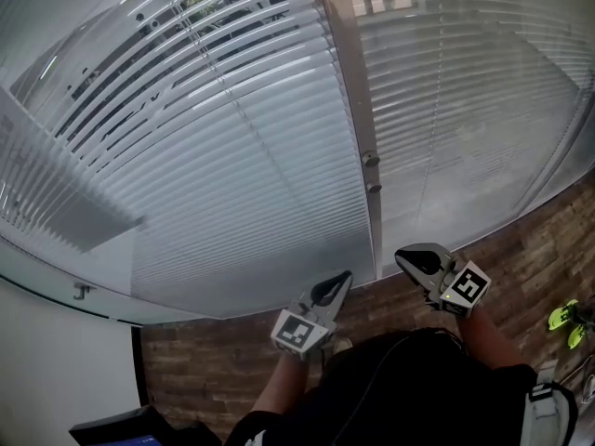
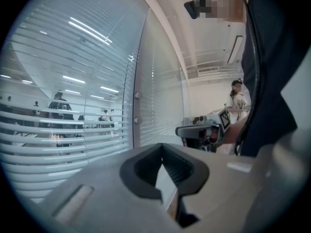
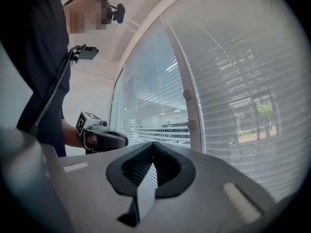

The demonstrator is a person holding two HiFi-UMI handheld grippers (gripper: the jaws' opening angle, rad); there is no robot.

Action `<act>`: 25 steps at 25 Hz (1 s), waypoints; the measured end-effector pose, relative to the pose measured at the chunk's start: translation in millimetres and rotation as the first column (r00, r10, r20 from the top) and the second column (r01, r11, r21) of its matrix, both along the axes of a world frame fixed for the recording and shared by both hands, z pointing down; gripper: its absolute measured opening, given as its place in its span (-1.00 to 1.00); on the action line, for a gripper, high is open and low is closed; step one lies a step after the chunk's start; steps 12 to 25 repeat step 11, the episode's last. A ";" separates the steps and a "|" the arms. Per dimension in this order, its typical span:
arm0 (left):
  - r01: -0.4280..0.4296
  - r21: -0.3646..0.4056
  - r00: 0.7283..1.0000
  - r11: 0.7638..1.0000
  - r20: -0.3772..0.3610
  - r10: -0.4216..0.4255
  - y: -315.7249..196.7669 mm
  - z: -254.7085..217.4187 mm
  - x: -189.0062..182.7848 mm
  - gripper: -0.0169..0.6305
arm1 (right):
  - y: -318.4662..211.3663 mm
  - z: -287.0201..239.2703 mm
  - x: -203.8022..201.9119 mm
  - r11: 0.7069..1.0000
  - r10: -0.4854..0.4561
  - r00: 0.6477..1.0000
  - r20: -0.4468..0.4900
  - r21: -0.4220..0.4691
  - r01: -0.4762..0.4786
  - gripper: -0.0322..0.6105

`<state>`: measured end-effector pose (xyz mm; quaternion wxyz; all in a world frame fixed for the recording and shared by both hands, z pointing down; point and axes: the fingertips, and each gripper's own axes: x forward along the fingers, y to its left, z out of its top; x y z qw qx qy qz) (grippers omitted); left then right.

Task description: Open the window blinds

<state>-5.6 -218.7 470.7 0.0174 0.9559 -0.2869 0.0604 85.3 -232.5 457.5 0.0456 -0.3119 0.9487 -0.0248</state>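
Left gripper (image 1: 337, 286): jaws pressed together, nothing pinched, held level before the body.
Right gripper (image 1: 416, 256): the same, closed and empty.
Window blinds (image 1: 232, 165): lowered, beyond both grippers, flanking the window post (image 1: 356, 82).
Handling: spread one gripper's jaws and find the cord or wand, which is not clearly visible.

Brn patterned floor (image 1: 521, 258), wht wall lt (image 1: 56, 370)

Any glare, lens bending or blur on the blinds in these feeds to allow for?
Head view: blinds sharp and evenly lit, but bowed by the wide lens. Left gripper view: light streaks glare across them; corners black. Right gripper view: daylight pales the right-hand blind; edges curve, corners black.
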 end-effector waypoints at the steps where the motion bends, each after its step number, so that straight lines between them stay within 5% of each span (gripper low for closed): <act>1: 0.000 0.003 1.000 1.000 0.002 0.000 -0.2 -0.2 0.7 -0.93 | 2.1 -0.5 -0.1 1.000 -0.008 1.000 -0.004 0.004 0.008 -0.88; 25: 0.003 0.009 1.000 1.000 0.010 -0.003 -0.3 -0.4 5.8 -0.93 | -3.9 -10.1 6.5 0.999 0.019 1.000 -0.018 0.037 -0.019 -0.89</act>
